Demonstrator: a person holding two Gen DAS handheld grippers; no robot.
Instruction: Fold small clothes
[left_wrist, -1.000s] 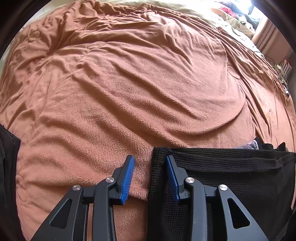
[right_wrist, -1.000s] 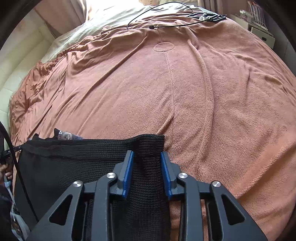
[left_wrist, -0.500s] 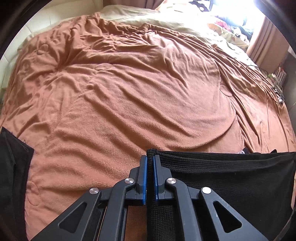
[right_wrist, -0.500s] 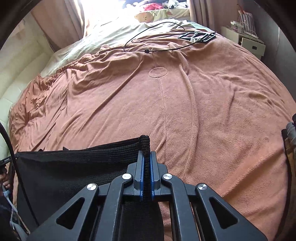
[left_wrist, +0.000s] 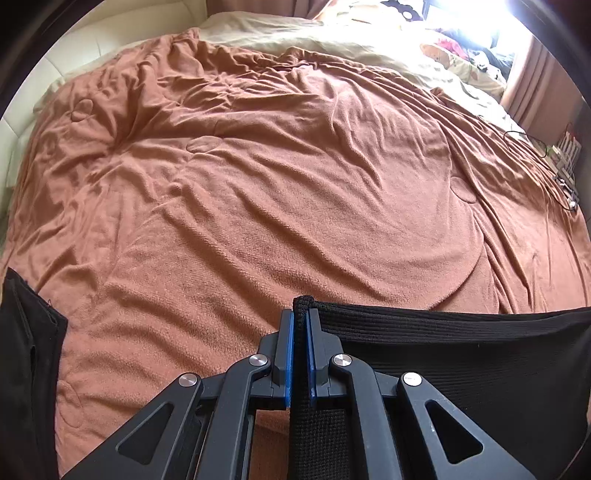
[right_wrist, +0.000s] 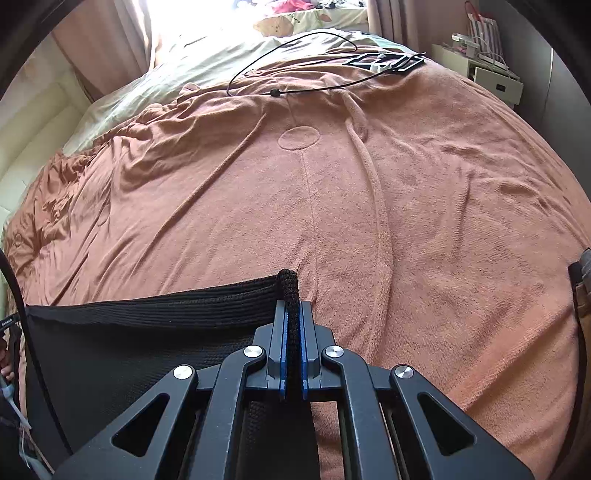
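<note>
Where the black ribbed knit garment (left_wrist: 461, 354) is stretched above the rust-brown blanket (left_wrist: 277, 184), each top corner is pinched: the left gripper (left_wrist: 300, 321) has its jaws closed tight on the left corner, the right gripper (right_wrist: 292, 314) likewise on the right. Beyond, a black cable (right_wrist: 295, 62) loops across the blanket.
</note>
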